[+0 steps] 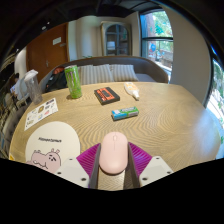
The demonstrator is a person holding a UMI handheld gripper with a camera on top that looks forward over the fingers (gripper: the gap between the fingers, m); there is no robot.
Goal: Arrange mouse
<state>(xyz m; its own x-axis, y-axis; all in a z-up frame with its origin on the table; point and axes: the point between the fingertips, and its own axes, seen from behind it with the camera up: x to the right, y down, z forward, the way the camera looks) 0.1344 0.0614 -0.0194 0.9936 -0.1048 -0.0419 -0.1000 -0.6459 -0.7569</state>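
Note:
A pale pink computer mouse is held between my two fingers, above the wooden table. My gripper is shut on it, with the magenta pads pressing on both of its sides. A white mouse mat with a pink cartoon animal lies on the table just left of the fingers.
Beyond the fingers lie a small teal and dark object, a dark red-patterned box, a white object, a green cup and a printed sheet. A sofa stands behind the table.

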